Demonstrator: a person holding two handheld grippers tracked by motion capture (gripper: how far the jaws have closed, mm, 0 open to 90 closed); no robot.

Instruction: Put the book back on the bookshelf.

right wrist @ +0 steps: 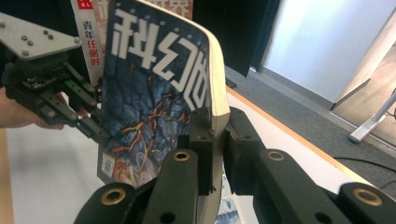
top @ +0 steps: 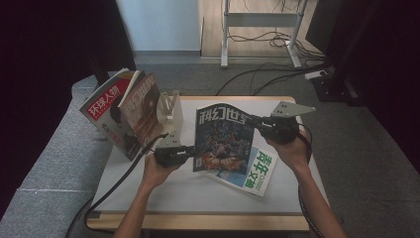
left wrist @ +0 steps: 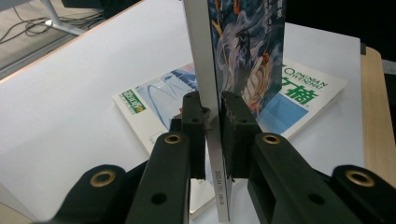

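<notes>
Magazine [top: 222, 139] with the dark sci-fi cover is held upright off the desk [top: 148, 188], just above a second magazine [top: 257, 171] with a blue-and-white cover that lies flat on the desk. Left tool [top: 194, 150] is clamped narrow on the lower left edge of the upright magazine; in the left gripper view the pads [left wrist: 233, 126] press both sides of the spine edge. Right tool [top: 250, 119] is clamped narrow on the upper right edge; in the right gripper view the pages bow a little above its jaws. Both tools hold the same magazine, one at each side.

Left of the upright magazine, a white rack [top: 168, 111] at the desk's back edge holds two more magazines [top: 126, 111] that lean toward the left.

Step in hand, as I read it: magazine is picked up and carried, not yet filed. Next move likely calls for swinging it left toward the rack, keeping it upright and both grips firm so the pages don't sag, then lining its bottom edge with a free slot next to the leaning magazines before letting go.
</notes>
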